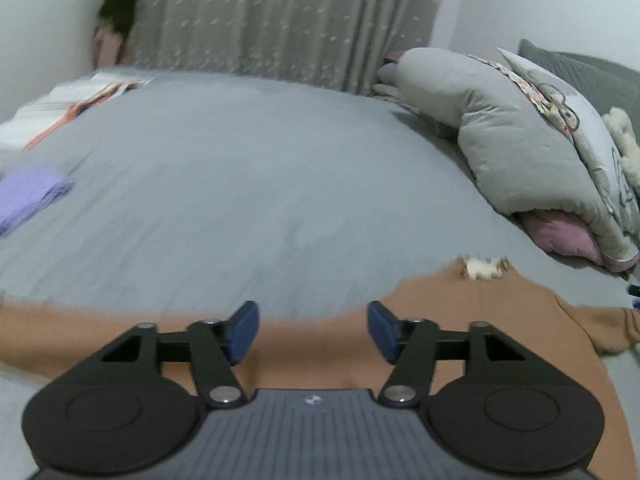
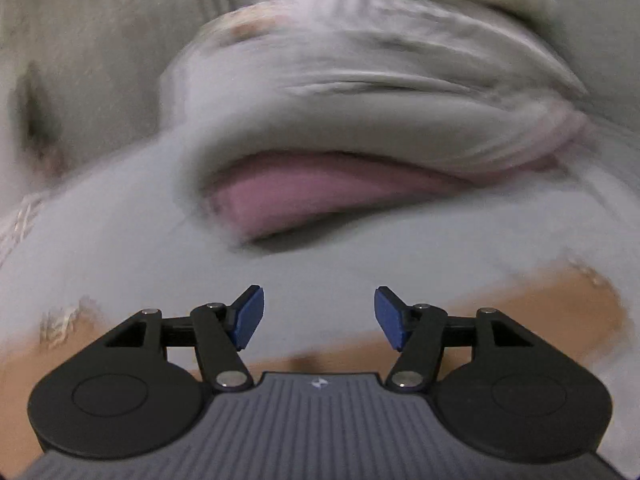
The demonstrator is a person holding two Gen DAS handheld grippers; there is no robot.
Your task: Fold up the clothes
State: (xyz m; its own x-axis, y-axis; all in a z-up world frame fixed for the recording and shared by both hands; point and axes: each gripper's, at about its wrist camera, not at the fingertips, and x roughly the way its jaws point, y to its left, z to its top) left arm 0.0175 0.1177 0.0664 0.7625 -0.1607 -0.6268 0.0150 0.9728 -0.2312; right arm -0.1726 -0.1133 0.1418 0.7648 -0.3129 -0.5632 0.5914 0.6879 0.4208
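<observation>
You're at the pre-grasp step: left gripper [image 1: 313, 330] and right gripper [image 2: 319, 317] both released, empty, hovering over the tan garment [image 1: 460, 320] spread at the near edge of the grey bed [image 1: 260, 184]; next, pinch an edge.

Grey bed [image 1: 248, 184], quilt [image 1: 500, 128], curtain [image 1: 280, 20].

The left gripper [image 1: 313, 330] has its jaws spread wide, blue pads [image 1: 244, 330] well apart with nothing between them. The right gripper [image 2: 319, 318] is likewise spread wide and holds nothing, its view smeared by blur
</observation>
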